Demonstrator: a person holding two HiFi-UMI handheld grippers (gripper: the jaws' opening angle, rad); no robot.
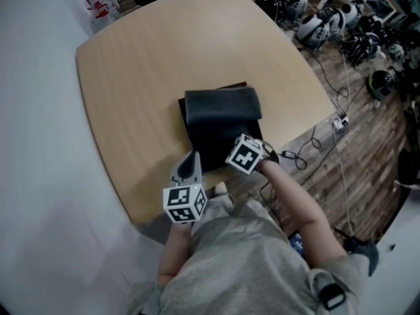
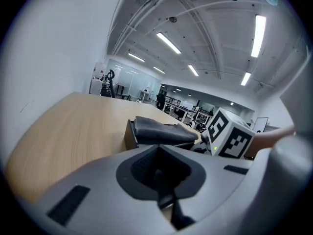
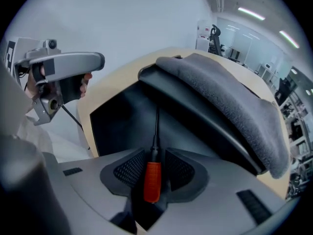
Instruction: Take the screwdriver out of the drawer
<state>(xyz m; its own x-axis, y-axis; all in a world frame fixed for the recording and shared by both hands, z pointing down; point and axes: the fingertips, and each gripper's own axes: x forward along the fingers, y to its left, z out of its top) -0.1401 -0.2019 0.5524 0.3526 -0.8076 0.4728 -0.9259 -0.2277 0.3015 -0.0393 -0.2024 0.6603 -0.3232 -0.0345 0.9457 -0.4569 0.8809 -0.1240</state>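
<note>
A screwdriver with a red handle and a thin dark shaft lies in the open black drawer, pointing away into it. My right gripper points steeply down over the drawer; its jaws stand on either side of the red handle with narrow gaps, so it is open. In the head view the right gripper's marker cube covers the drawer's front. A grey padded cover lies on top of the drawer unit. My left gripper hovers over the table's near edge, left of the drawer, shut and empty.
The round-cornered wooden table carries the drawer unit near its front edge and a clear bag at the far left corner. Cables and several helmets lie on the wood floor to the right.
</note>
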